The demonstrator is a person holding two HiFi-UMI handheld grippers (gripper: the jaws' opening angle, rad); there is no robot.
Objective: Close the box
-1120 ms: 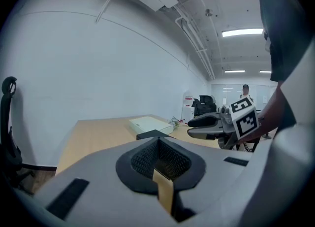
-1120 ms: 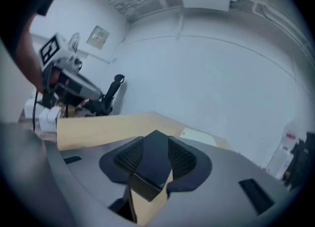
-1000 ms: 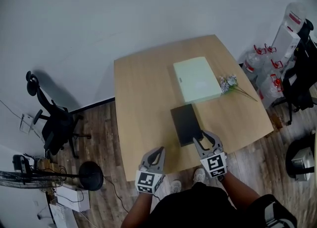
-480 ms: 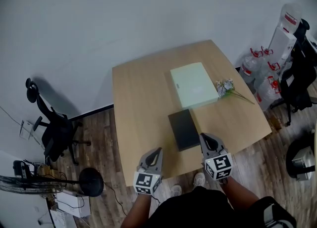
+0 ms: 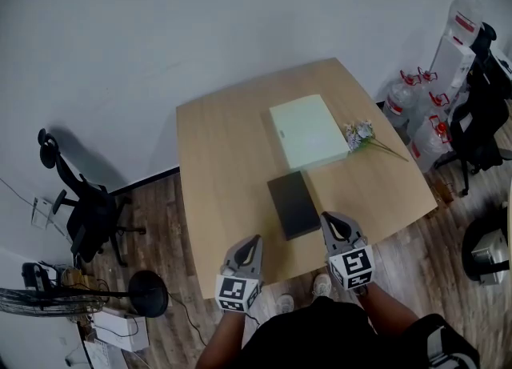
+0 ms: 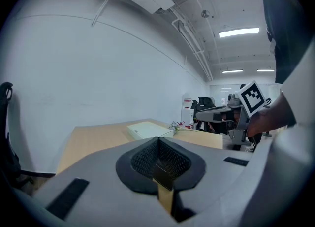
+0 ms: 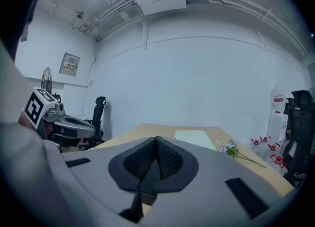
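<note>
Currently the left tool (image 5: 253, 243) and right tool (image 5: 330, 222) are both pinched together, empty, near the closed black box (image 5: 293, 204).

Black office chair (image 5: 86, 206), flower sprig (image 5: 361, 130), water bottles (image 5: 400, 100)

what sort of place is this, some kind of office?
Most likely an office or workroom: a plain wooden table, a black swivel office chair, big water jugs at the side, and strip lights on the ceiling.

Grey left gripper (image 5: 254, 241), grey right gripper (image 5: 330, 219), black-and-white marker cubes (image 5: 233, 293), black top (image 5: 320, 335).
</note>
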